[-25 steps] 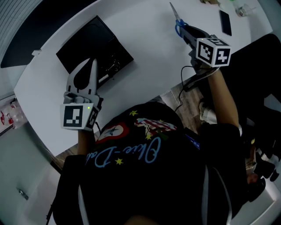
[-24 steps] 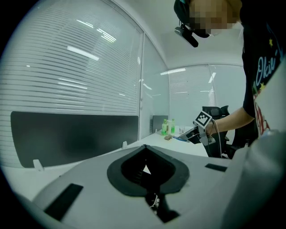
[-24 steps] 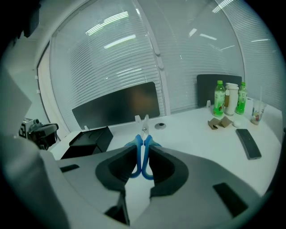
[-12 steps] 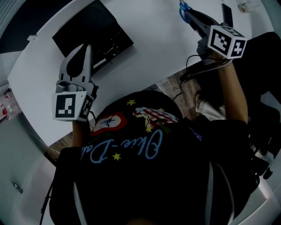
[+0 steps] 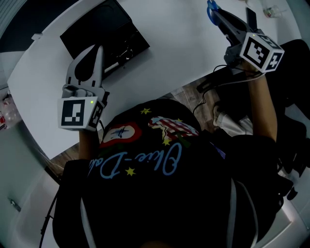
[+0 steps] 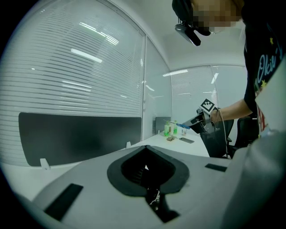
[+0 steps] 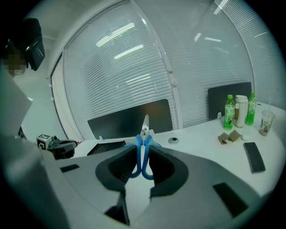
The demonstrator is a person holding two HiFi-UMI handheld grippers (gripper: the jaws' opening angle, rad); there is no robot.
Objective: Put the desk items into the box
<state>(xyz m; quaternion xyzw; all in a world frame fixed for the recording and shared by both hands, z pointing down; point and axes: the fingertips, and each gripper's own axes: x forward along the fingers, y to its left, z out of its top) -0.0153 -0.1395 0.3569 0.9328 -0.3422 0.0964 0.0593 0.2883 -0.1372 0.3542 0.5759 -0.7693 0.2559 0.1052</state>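
Note:
Blue-handled scissors point(image 7: 142, 154) stand between the jaws of my right gripper point(image 7: 142, 147), blades pointing up and away; the gripper is shut on the handles. In the head view this gripper point(image 5: 219, 11) is raised over the white desk's point(image 5: 169, 53) far right, with the blue handle point(image 5: 211, 7) at the frame's top. The black box point(image 5: 104, 31) lies open at the desk's left; it also shows beyond the scissors point(image 7: 105, 146). My left gripper point(image 5: 99, 51) hovers just in front of the box, its jaws shut on nothing point(image 6: 144, 147).
A dark phone point(image 7: 253, 156), folded cardboard pieces point(image 7: 228, 137), green bottles point(image 7: 239, 109) and a plastic cup point(image 7: 267, 121) stand on the desk's right. A black chair point(image 5: 295, 72) and a cable point(image 5: 213, 82) are beside the desk's edge.
My right gripper has risen with the scissors and moved toward the top of the head view. The left gripper has hardly moved.

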